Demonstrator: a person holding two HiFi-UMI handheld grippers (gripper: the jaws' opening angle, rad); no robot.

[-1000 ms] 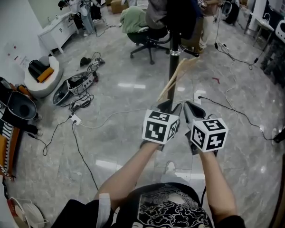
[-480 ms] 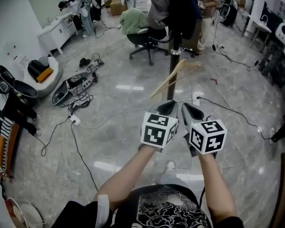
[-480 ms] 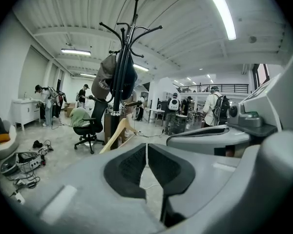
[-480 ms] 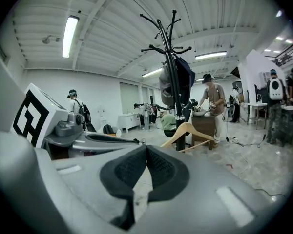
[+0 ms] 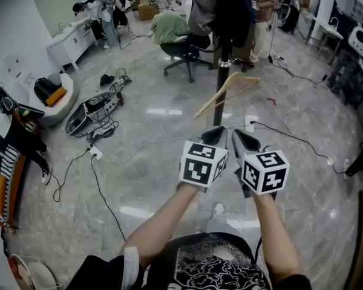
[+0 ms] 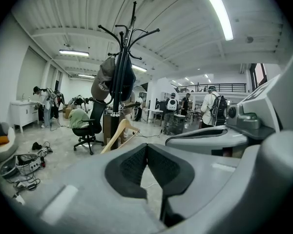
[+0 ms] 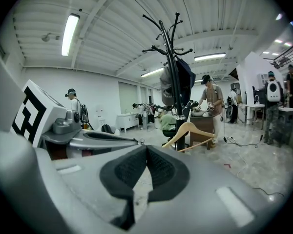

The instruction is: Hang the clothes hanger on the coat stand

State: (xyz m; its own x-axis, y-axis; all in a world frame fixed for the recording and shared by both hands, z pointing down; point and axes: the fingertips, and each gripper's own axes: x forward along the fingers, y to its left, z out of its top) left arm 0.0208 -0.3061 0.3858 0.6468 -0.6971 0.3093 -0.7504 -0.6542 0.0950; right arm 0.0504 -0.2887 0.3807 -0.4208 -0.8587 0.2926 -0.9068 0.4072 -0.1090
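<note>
The black coat stand [image 5: 221, 53] rises ahead of me, with dark coats and a bag on its upper hooks [image 6: 118, 74]. A wooden clothes hanger [image 5: 227, 94] is up against its pole, tilted and free of both grippers; its hook is too small to make out. It also shows as the hanger [image 6: 118, 133] in the left gripper view and the hanger [image 7: 189, 130] in the right one. My left gripper [image 5: 215, 133] and right gripper [image 5: 242, 135] sit side by side just short of the stand. Both are shut, pads together, with nothing between them, as the left gripper [image 6: 146, 147] and right gripper [image 7: 146, 147] views show.
An office chair [image 5: 184, 50] draped with green cloth stands behind the stand. Cables and a power strip [image 5: 97, 151] trail across the grey floor, with gear [image 5: 94, 110] at left. A white cabinet [image 5: 72, 41] is far left. People stand by desks at the back [image 7: 212, 108].
The hanger has swung away from the grippers, up and to the right by the pole. Both grippers have stayed nearly where they were.
</note>
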